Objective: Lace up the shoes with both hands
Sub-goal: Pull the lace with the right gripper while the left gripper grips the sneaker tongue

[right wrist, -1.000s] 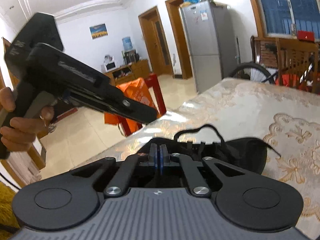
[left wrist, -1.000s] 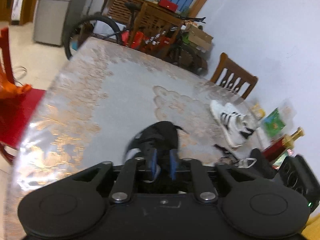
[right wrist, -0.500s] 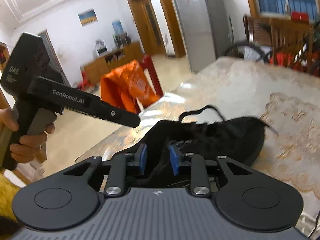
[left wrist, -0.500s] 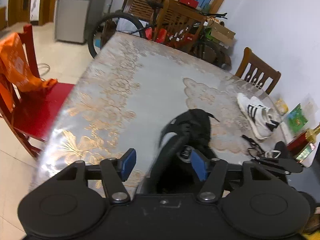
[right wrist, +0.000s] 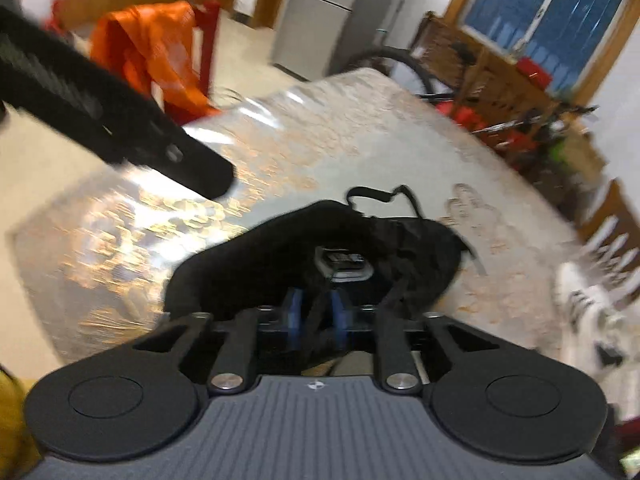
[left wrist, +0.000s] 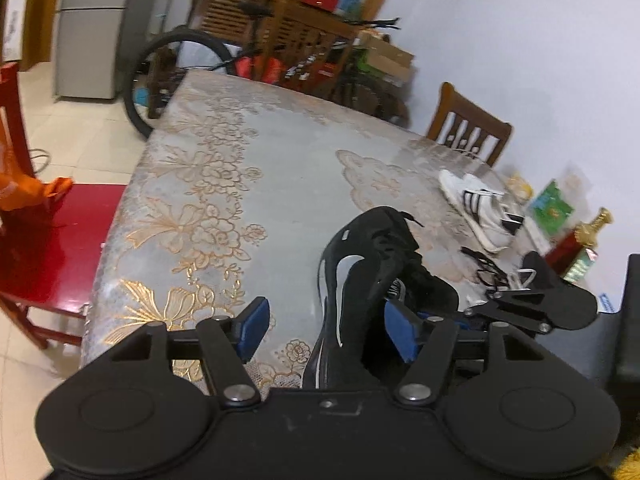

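Observation:
A black sneaker (left wrist: pixel 376 264) lies on the patterned table near its front edge; it also shows in the right wrist view (right wrist: pixel 320 248), blurred. My left gripper (left wrist: pixel 326 330) is open wide, its blue pads on either side of the shoe's near end, not clamping it. My right gripper (right wrist: pixel 316 316) is open a little, with a black lace strand (right wrist: pixel 316 320) running between its blue pads, just behind the shoe's opening. The right gripper's fingers also show at the right of the left wrist view (left wrist: pixel 532 308). The left gripper's body (right wrist: pixel 120 120) hangs at upper left in the right wrist view.
A white sneaker with black stripes (left wrist: pixel 476 208) and loose laces (left wrist: pixel 492 272) lie to the right. Bottles and packets (left wrist: pixel 576 240) stand by the wall. A red chair (left wrist: pixel 36 248) with orange cloth is left of the table; a wooden chair (left wrist: pixel 468 128) and bicycle (left wrist: pixel 200 68) stand behind.
Both grippers opened: the left went from nearly shut to wide open around the shoe, the right from shut to slightly open. The right wrist view swung toward the table's far end.

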Motion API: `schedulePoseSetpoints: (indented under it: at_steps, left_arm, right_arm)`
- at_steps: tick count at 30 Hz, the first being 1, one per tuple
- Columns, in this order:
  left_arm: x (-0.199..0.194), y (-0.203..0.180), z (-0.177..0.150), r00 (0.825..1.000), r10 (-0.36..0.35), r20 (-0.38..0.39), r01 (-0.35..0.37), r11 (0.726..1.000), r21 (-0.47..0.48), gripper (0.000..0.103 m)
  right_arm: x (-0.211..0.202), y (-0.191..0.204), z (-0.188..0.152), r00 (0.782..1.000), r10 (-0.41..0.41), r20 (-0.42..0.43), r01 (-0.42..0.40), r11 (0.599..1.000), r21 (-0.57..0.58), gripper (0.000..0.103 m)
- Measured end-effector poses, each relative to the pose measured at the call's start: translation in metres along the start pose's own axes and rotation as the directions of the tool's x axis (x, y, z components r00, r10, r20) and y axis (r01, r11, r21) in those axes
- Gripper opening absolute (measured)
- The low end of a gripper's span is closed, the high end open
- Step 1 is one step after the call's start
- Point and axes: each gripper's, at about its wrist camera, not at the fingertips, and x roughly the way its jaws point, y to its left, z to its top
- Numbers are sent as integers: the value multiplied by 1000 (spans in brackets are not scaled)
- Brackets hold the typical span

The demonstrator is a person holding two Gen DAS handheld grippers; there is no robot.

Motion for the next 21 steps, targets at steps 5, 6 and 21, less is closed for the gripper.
schedulePoseSetpoints:
  at_steps: [5,6,21]
  left_arm:
    - [3,-5,7,1000,-12,3,11,989,147,62]
    - [6,-9,8,1000,-30,1,29,985,170,62]
    - [85,37,0,966,-254,-54,219,909,-354,35]
  right_arm:
    - [-15,-19,-3,999,9,31,-13,992,127,2]
    - [-22,-25,-4,998,22,62,-32,985,167,2]
    - [-1,-89,-2,946,261,191,-282,955,93,2]
